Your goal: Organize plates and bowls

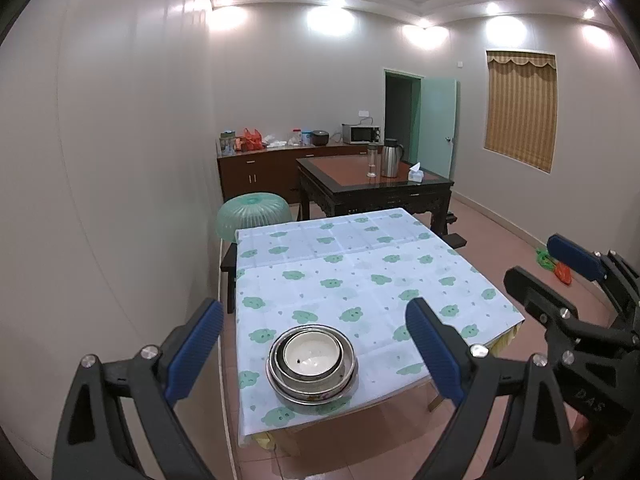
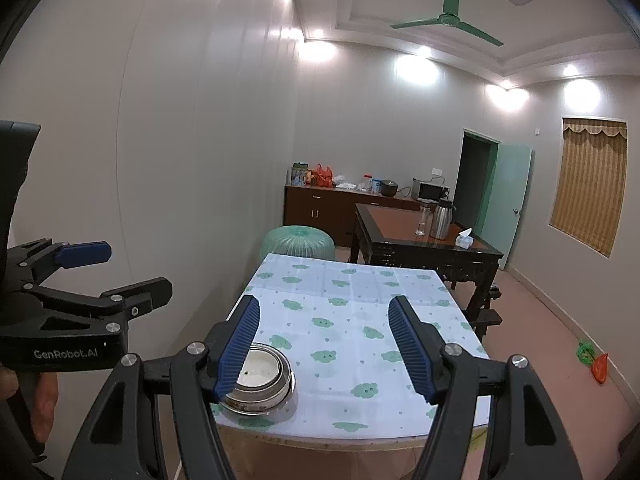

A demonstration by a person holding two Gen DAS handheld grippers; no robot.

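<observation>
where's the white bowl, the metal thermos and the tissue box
white bowl (image 1: 312, 354), left wrist view, on its inner floor
metal thermos (image 1: 390, 160), left wrist view, on its steel body
tissue box (image 1: 416, 175), left wrist view, on its side

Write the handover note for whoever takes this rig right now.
Left tool: open, empty, held above the near table edge.
Right tool: open, empty, beside it.
Dishes: white bowl nested in metal bowls on a patterned plate, one stack at the near end of the tablecloth.
Done: stacking appears finished; no loose dishes in view.
Left: probably nothing; check outside the views.
</observation>
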